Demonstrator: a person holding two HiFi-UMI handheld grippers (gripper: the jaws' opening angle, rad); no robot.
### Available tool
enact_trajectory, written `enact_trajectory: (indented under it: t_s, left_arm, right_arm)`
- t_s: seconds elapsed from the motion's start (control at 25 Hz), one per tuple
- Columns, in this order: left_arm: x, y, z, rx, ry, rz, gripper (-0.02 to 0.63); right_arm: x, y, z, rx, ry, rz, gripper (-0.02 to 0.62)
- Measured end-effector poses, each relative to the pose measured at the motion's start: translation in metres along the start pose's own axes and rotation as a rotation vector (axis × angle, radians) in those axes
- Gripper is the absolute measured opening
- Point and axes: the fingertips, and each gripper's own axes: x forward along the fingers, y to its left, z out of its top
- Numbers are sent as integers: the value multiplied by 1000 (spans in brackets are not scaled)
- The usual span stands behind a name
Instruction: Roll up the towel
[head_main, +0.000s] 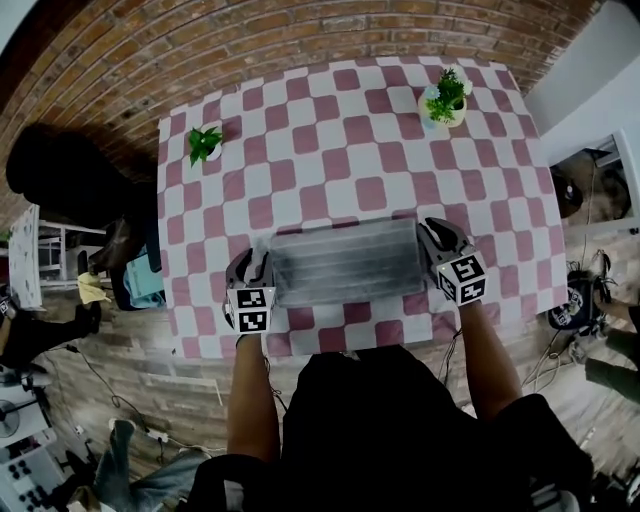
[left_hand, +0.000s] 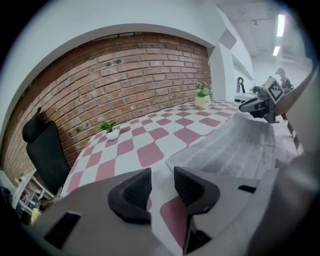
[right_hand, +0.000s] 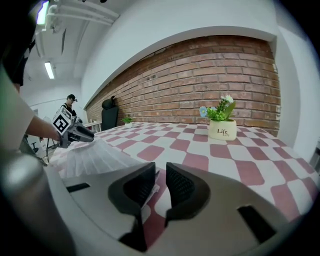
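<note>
The grey towel (head_main: 345, 262) lies spread flat on the checked counter (head_main: 330, 150), directly between the two hand-held grippers. The left hand-held gripper (left_hand: 162, 187) sits just off the towel's left short edge. Its jaws stand a clear gap apart with only tablecloth showing between them, and the towel's near corner lies just ahead and to its right. The right hand-held gripper (right_hand: 160, 187) is at the opposite short edge, its jaws parted by a narrow slit. A pale scrap of the towel's corner shows just beside one pad, but the pads do not look pressed on it, so neither gripper holds anything.

The towel looks thin, ribbed, light and limp, so it will likely sag and fold rather than move as a sheet. The best hold seems to be the two near corners, pinched together so the roll starts straight. Each pinch should catch only the towel, not the tablecloth beneath. Two small potted plants (head_main: 444, 100) stand well beyond the grippers.
</note>
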Motion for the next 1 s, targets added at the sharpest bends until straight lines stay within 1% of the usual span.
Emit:
enact_trajectory:
  t_s: [0.16, 0.36, 0.44, 0.56, 0.64, 0.72, 0.84, 0.92, 1.0]
  left_arm:
    - [-24, -8, -17, -22, 1, -31, 140]
    - [-56, -30, -42, -29, 15, -100, 136]
    - [-68, -41, -52, -33, 16, -132, 135]
    - [-82, -57, -63, -35, 9, -184, 137]
    - [-86, -67, -70, -26, 11, -212, 140]
    - [-87, -72, -76, 4, 30, -235, 141]
    - [-82, -73, -88, 25, 69, -281, 150]
    - [-78, -72, -89, 24, 72, -312, 152]
    - [-76, -74, -86, 32, 69, -339, 152]
  right_arm:
    - [-16, 17, 1, -70, 10, 37, 44]
    - [-30, 44, 14, -139, -4, 73, 44]
    - [-27, 63, 23, -188, -5, 112, 44]
    - [-14, 96, 34, -253, 9, 202, 50]
    - [3, 118, 41, -280, 37, 268, 100]
    - [22, 141, 47, -292, 76, 326, 144]
    - [53, 173, 49, -284, 160, 399, 187]
    - [72, 195, 50, -306, 217, 455, 210]
    - [90, 218, 51, -341, 268, 518, 216]
